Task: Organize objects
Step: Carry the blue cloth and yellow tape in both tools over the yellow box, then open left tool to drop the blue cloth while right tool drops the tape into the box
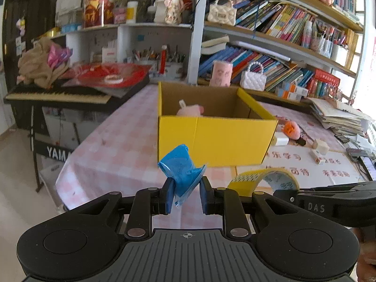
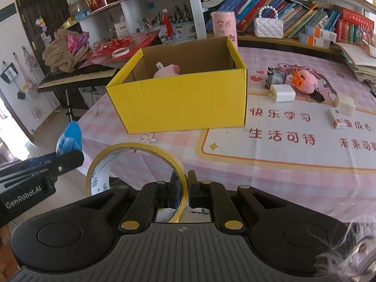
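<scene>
My left gripper point(image 1: 185, 185) is shut on a crumpled blue packet point(image 1: 181, 169), held in the air in front of the open yellow box point(image 1: 216, 138). The blue packet point(image 2: 69, 138) also shows at the left edge of the right wrist view. My right gripper point(image 2: 184, 179) is shut on the wall of a yellow tape roll point(image 2: 112, 162), low over the near table edge. The tape roll point(image 1: 263, 179) sits just right of the left gripper. A pink plush toy point(image 2: 166, 70) lies inside the yellow box point(image 2: 188, 98).
On the pink checked tablecloth point(image 2: 282, 183), right of the box, lie a pink-and-orange plush point(image 2: 305, 81), a white charger point(image 2: 283, 93) and small white boxes point(image 2: 340, 110). A keyboard piano point(image 1: 58, 94) stands left of the table. Bookshelves point(image 1: 282, 35) stand behind.
</scene>
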The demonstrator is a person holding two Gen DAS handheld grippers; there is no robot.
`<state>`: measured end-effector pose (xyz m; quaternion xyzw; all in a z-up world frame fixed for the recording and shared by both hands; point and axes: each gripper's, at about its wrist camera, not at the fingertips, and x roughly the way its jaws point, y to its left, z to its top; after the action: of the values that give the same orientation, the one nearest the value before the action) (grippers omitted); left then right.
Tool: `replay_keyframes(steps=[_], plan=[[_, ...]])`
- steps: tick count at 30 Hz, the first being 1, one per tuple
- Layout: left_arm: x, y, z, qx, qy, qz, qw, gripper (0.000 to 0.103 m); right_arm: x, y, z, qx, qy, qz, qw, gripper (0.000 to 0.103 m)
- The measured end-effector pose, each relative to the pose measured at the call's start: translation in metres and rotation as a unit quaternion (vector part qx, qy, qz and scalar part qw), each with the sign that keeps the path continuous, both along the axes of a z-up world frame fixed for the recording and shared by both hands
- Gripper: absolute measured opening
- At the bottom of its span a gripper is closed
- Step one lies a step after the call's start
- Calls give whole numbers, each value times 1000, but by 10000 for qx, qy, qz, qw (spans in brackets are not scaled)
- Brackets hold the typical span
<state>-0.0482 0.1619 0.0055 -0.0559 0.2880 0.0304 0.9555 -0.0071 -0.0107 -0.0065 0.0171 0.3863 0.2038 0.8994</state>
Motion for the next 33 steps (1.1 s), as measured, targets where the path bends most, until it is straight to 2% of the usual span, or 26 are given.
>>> replay_keyframes(steps=[9,14,19,23,26,33], plan=[[40,-9,30,134,-436,-246,9987,21,38,-2,32,-3,-644,-109,9979,7],[75,-13,46,273,-673,-193,9972,21,85,-4,54,79,-1141,-182,9933,7],[115,-18,47,412,-693,-138,9966,21,139,-1,67,17,-1441,-201,9894,7],[150,-22,37,446,-448,-81,9980,21,176,9,60,-334,-1562,17,9872,7],[170,-25,24,352,-108,-183,9992,21,199,20,44,-684,-1446,374,9864,7],[196,-26,-5,283,567,-276,9976,21,225,45,6,-1363,-1306,1135,9754,7]])
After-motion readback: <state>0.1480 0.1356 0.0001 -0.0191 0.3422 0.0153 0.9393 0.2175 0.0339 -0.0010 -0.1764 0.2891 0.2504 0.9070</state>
